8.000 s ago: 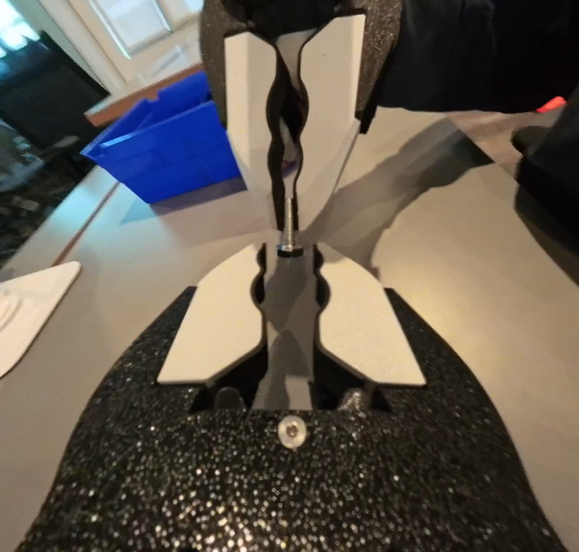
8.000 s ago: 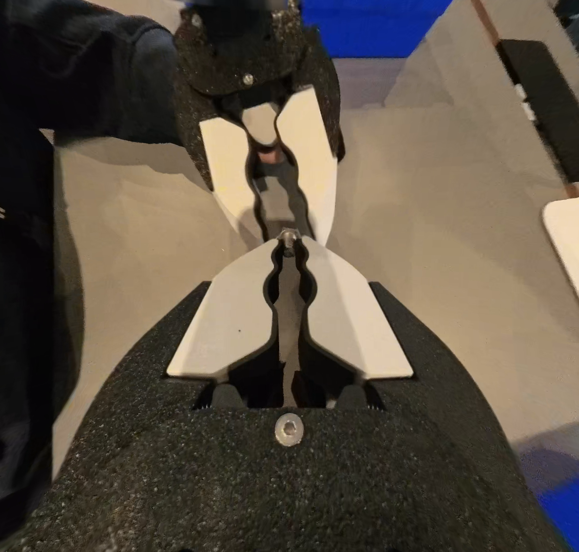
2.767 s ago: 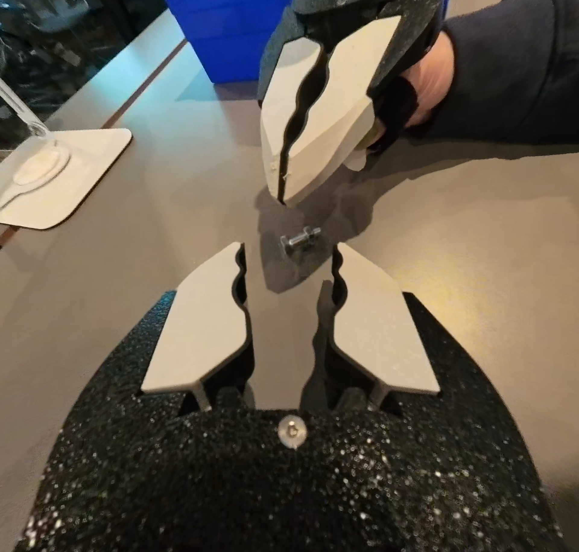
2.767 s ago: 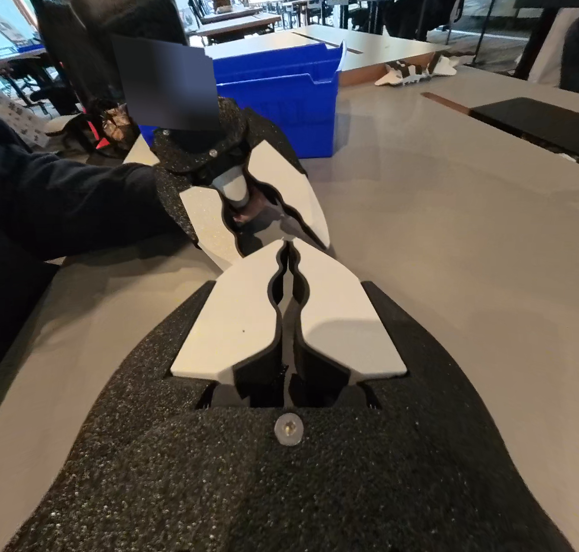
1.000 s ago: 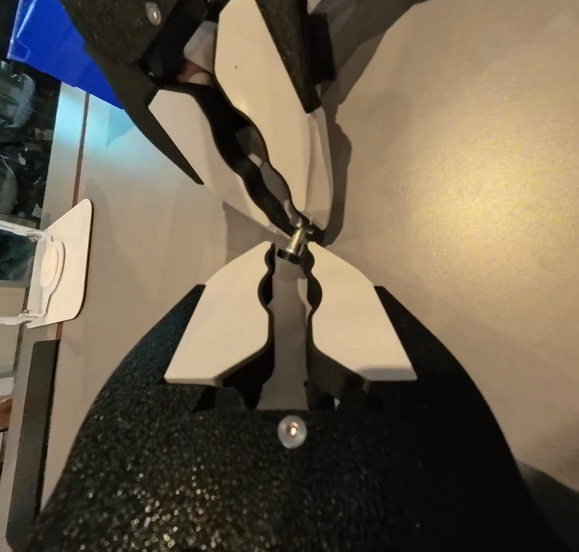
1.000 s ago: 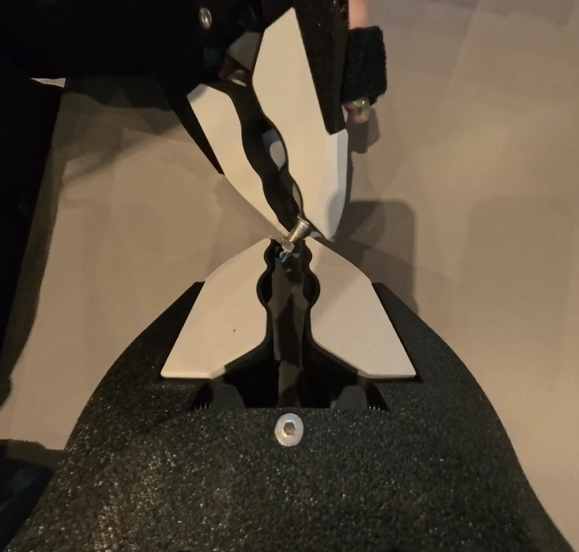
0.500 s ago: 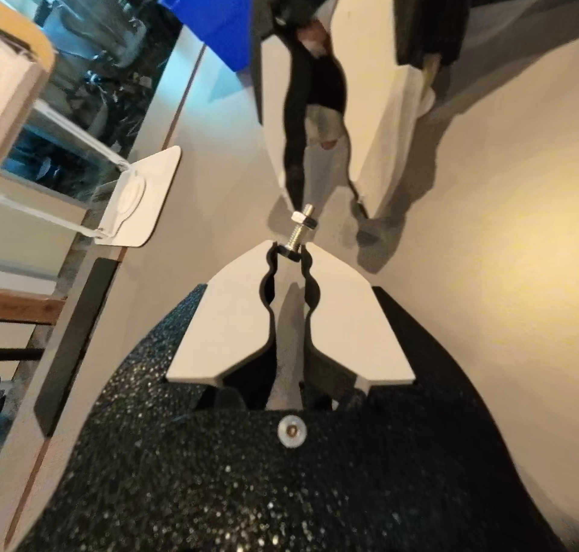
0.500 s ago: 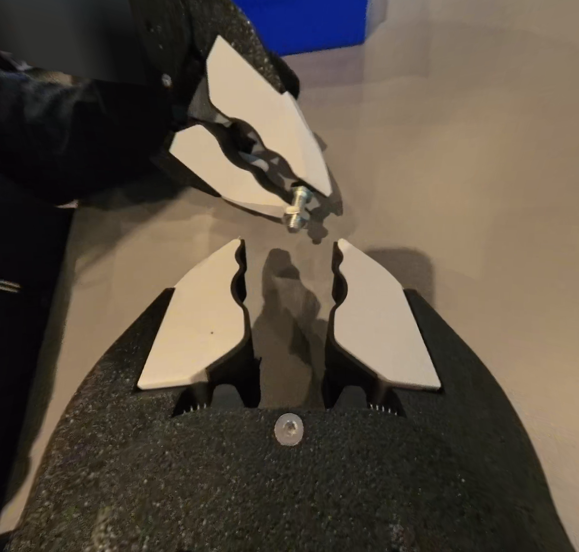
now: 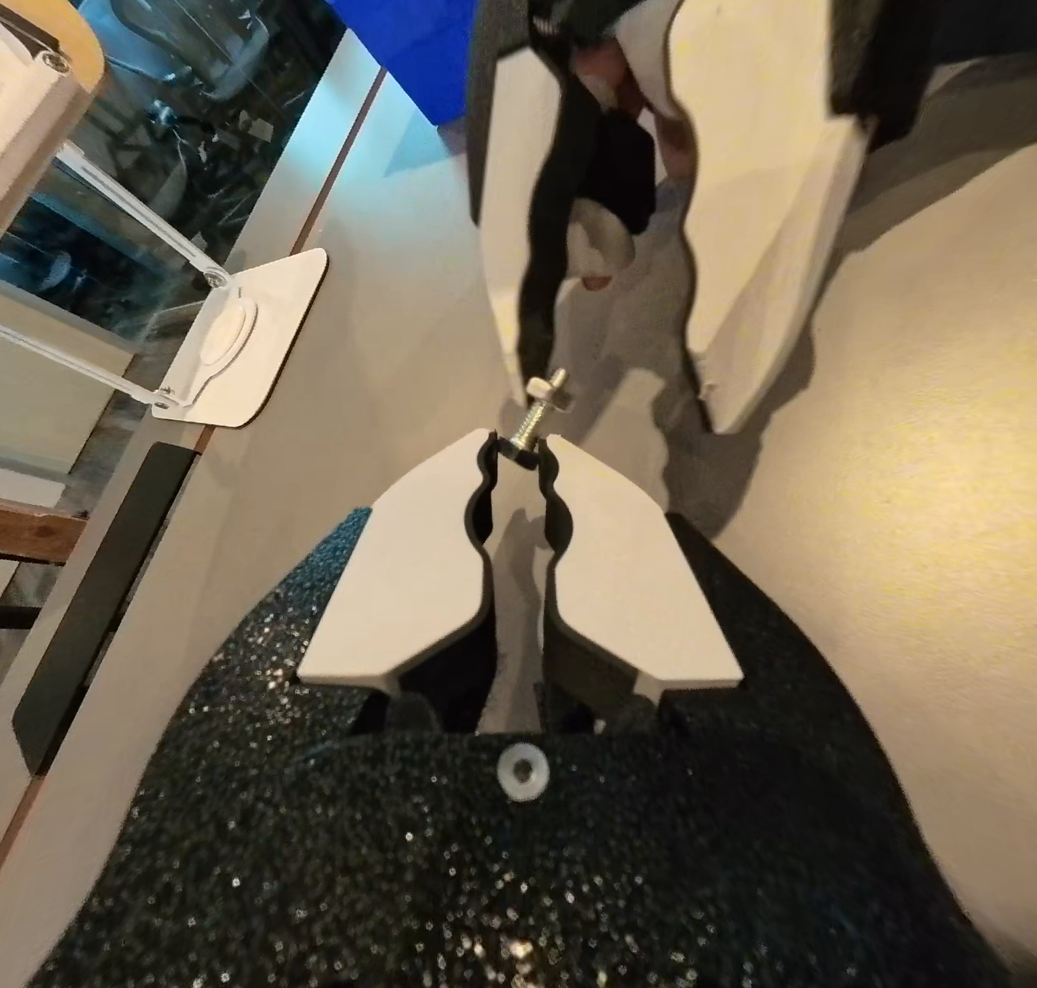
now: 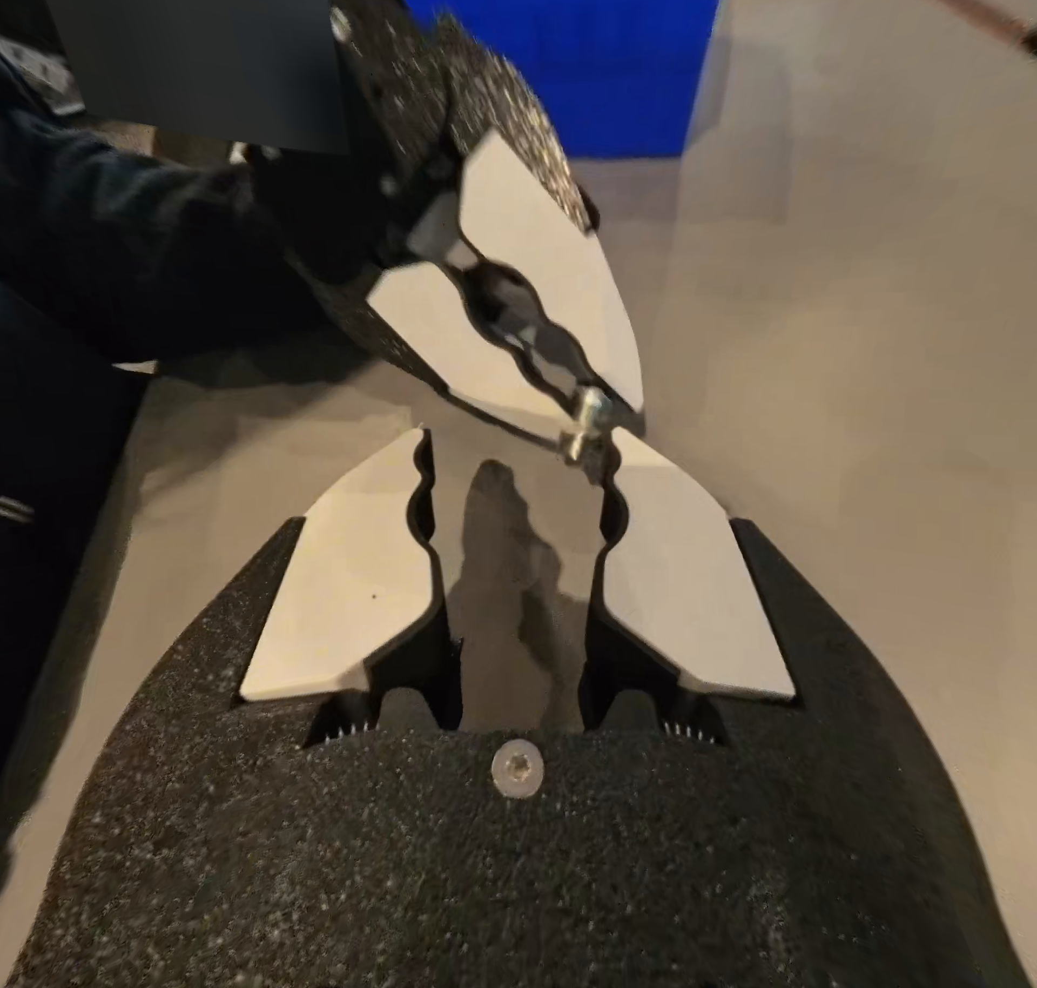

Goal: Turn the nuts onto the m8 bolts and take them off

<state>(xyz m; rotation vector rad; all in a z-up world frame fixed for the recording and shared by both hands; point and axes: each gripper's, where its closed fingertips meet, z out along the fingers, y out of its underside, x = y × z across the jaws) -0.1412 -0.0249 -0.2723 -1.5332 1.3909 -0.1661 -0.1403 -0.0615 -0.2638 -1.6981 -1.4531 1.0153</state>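
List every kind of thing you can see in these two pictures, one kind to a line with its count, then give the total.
Grippers: 2, left gripper, right gripper
Bolts: 1, bolt
Nuts: 1, nut
Blue bins: 1, blue bin
White stand bases: 1, white stand base
Tables: 1, table
Total: 7

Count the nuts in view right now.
1. The nut sits threaded near the free end of the bolt, whose head is pinched in the left tongs. The right tongs are open, holding nothing. Others could be hidden in the blue bin.
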